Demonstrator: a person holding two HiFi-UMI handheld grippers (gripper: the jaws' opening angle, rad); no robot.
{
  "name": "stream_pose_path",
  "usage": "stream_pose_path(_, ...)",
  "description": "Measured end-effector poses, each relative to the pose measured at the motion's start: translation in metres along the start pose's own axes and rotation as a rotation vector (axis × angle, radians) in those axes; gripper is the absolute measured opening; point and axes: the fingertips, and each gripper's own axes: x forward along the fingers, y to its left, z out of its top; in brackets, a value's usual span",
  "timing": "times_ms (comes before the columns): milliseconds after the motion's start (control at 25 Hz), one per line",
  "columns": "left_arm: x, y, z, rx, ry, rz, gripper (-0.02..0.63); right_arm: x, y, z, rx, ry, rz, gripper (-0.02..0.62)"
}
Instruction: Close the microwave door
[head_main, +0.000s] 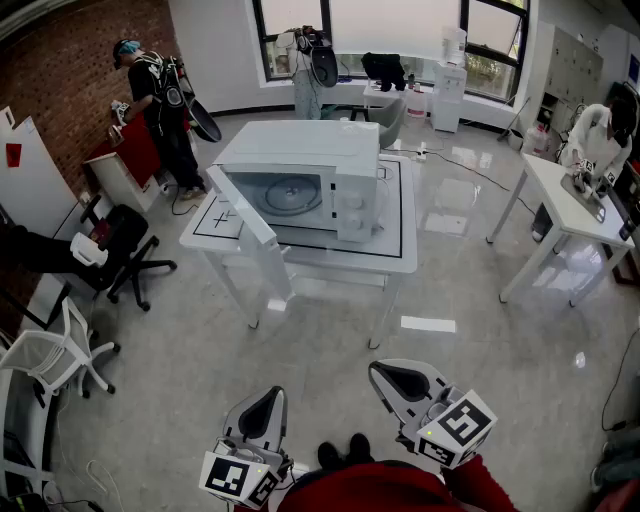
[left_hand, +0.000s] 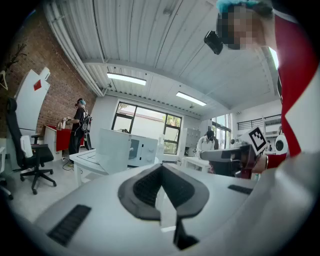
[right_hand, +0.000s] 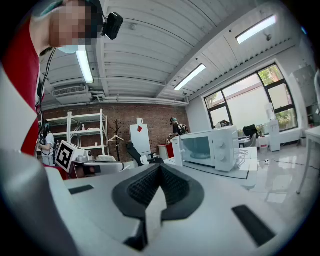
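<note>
Left gripper (head_main: 272, 395) and right gripper (head_main: 380, 370), both closed and empty, handles out of sight (microwave door (head_main: 243, 205) ajar, well apart).

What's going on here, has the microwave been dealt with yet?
Not yet. The microwave sits on the white table with its door swung open. The person stands back from the table, holding the left gripper and right gripper low, both shut, empty and touching nothing.
</note>
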Motion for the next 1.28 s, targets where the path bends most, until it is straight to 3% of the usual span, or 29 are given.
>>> stream_pose_path(520, -0.003, 0.003, -0.005, -0.016, 0.003, 0.017, 0.011, -0.003, 0.001, 0.002, 0.015, -0.025, 0.020, 0.014)
stream_pose_path(1280, 0.007, -0.005, -0.015, -0.030, 0.029, 0.016, 0.011, -0.013, -0.021, -0.008, 0.051, -0.003, -0.031, 0.014)
